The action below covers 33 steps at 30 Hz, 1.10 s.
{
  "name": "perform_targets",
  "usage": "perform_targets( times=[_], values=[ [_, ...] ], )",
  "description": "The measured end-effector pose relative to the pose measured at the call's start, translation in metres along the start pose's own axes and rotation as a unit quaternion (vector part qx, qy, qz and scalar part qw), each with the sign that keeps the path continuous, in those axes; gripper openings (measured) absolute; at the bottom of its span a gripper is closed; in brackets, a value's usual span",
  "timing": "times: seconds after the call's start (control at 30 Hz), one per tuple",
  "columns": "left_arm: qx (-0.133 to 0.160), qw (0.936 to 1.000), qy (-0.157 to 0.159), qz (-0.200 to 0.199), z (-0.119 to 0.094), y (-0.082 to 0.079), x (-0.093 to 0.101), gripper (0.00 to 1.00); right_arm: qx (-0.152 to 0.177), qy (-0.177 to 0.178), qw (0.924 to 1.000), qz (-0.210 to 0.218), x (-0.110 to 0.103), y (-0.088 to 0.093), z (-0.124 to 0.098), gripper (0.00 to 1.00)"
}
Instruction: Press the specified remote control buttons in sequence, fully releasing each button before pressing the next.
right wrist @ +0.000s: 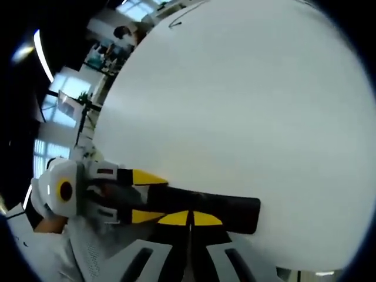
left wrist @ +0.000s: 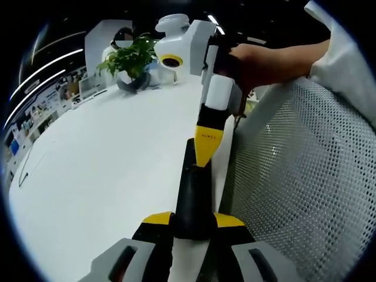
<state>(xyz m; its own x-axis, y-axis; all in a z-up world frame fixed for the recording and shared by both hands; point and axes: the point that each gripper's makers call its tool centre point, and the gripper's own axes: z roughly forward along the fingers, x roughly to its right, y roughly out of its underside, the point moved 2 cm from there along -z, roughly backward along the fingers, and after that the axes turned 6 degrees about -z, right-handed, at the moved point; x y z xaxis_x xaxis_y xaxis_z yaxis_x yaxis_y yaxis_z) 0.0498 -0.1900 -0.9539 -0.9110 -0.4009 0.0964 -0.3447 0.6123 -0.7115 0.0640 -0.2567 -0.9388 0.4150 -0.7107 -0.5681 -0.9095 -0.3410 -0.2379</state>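
A long black remote control point(left wrist: 192, 194) is held above the white table point(left wrist: 106, 164), with my left gripper point(left wrist: 194, 220) shut on its near end, one yellow tip on each side. My right gripper point(left wrist: 207, 145) reaches down from the upper right with its yellow tips together, touching the remote's upper face near the far end. In the right gripper view the remote control point(right wrist: 223, 207) lies crosswise. My right gripper point(right wrist: 190, 218) is shut, its tips resting against the remote. The left gripper point(right wrist: 147, 197) clamps the remote from the left. No buttons are visible.
A white mesh chair back point(left wrist: 294, 182) stands close on the right. A hand point(left wrist: 264, 59) holds the right gripper. A potted plant point(left wrist: 132, 59) sits at the table's far end, and a thin dark cable point(left wrist: 26, 170) lies near the left edge. Office shelves line the background.
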Motion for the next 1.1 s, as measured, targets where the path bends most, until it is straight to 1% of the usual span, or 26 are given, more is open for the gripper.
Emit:
perform_targets(
  times=[0.07,0.2,0.43,0.53,0.57,0.73,0.83,0.97,1.1],
  values=[
    [0.001,1.0000,0.000,0.000,0.0000,0.0001,-0.0002,0.24,-0.003,-0.003,1.0000,0.000,-0.0004,0.0005,0.0003,0.00],
    [0.001,1.0000,0.000,0.002,0.0001,-0.0001,0.0003,0.24,-0.027,0.006,0.9996,-0.005,0.0004,0.0071,0.0053,0.00],
    [0.001,1.0000,0.000,0.001,0.0002,0.0000,0.0004,0.25,-0.029,0.008,0.9994,-0.019,0.0005,0.0074,0.0053,0.00],
    [0.001,1.0000,-0.001,0.001,0.0004,0.0000,0.0005,0.25,-0.033,0.016,0.9988,-0.031,-0.0004,0.0085,0.0070,0.00],
    [0.001,1.0000,-0.001,0.001,0.0005,-0.0001,0.0006,0.25,-0.037,0.020,0.9982,-0.041,-0.0001,0.0091,0.0079,0.00],
    [0.002,1.0000,-0.003,0.001,0.0010,-0.0001,-0.0001,0.25,-0.034,0.031,0.9974,-0.055,-0.0015,0.0093,0.0077,0.00],
    [0.002,1.0000,-0.003,0.001,0.0012,-0.0002,-0.0001,0.25,-0.033,0.030,0.9977,-0.052,-0.0002,0.0090,0.0079,0.00],
    [0.002,1.0000,-0.005,0.000,0.0009,0.0000,-0.0001,0.25,-0.027,0.020,0.9986,-0.040,-0.0007,0.0090,0.0079,0.00],
    [0.002,1.0000,-0.006,0.001,0.0006,0.0002,0.0001,0.25,-0.029,0.015,0.9988,-0.037,-0.0017,0.0077,0.0082,0.00]
  ],
)
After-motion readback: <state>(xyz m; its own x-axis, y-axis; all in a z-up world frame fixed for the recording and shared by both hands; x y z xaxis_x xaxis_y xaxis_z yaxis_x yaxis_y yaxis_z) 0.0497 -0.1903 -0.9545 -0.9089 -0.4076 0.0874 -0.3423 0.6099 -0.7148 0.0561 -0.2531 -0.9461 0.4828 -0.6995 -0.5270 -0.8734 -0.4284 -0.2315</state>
